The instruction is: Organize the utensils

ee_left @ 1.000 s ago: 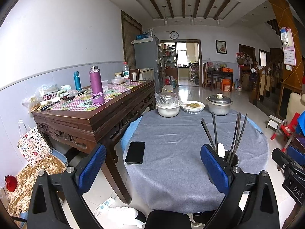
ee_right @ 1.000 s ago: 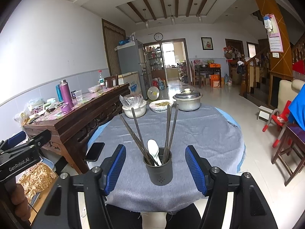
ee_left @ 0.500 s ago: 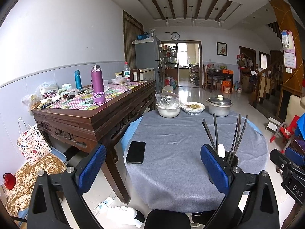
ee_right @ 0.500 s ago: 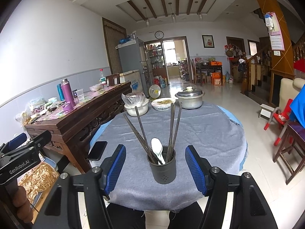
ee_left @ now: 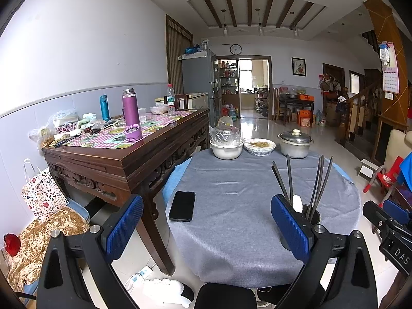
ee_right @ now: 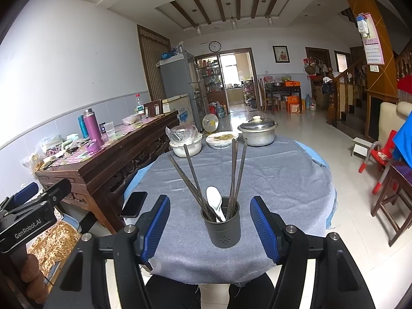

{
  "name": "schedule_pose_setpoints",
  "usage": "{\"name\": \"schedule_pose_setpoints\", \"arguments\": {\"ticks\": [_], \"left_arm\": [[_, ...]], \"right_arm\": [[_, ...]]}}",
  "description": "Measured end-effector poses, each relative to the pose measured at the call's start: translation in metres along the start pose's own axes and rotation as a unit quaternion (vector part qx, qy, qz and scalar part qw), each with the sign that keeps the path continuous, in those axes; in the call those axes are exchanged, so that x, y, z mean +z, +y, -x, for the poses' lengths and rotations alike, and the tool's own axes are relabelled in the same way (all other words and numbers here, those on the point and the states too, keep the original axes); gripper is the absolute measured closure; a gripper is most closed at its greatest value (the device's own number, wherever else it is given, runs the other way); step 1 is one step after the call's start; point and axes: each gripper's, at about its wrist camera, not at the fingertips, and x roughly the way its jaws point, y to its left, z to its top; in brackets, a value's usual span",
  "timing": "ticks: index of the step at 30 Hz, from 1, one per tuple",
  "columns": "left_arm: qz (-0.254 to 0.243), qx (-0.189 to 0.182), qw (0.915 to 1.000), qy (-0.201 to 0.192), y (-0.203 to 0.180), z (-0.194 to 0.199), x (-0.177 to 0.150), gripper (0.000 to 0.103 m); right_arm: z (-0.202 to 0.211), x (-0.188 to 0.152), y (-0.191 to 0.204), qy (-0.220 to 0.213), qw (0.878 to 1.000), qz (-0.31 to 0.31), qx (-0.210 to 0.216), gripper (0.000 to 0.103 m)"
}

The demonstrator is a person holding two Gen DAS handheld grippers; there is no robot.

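Grey cloth bears a perforated cylindrical holder (both ribbed claws gape).

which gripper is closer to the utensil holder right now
Right. The right gripper is open with the utensil holder centred just ahead between its fingers. The left gripper sits off to the holder's left, open over the tablecloth.

"GenRobot.AI" – on the left claw body; "DAS" – on the right claw body.
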Motion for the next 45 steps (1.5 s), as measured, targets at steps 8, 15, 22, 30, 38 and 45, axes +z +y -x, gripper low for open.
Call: {"name": "schedule_pose_setpoints", "arguments": {"ticks": [8, 15, 22, 30, 38, 45], "left_arm": [[0.002, -0.002, 1.0, -0.002, -0.001, 0.003, 0.001, 0.004], [0.002, -0.003, 1.0, -0.004, -0.003, 0.006, 0.003, 0.004], [0.003, -0.001, 1.0, -0.004, -0.002, 0.006, 0.003, 0.004], [0.006, 0.002, 1.0, -0.003, -0.004, 0.005, 0.004, 0.004], [0.006, 0.01, 0.9999, 0.005, -0.013, -0.006, 0.009, 0.004], [0.0, 0.014, 0.9998, 0.015, -0.024, -0.018, 0.013, 0.004]], "right_arm": [[0.002, 0.0, 0.001, -0.001, 1.0, -0.001, 0.001, 0.035], [0.002, 0.0, 0.001, -0.001, 1.0, 0.0, 0.001, 0.035], [0.002, 0.001, 0.002, 0.001, 1.0, 0.004, 0.003, 0.035], [-0.004, 0.006, 0.0, 0.005, 1.0, 0.004, 0.01, 0.035], [-0.016, 0.01, -0.007, 0.014, 1.0, -0.002, 0.019, 0.035], [-0.032, 0.011, -0.017, 0.028, 0.999, -0.012, 0.028, 0.035]]}}
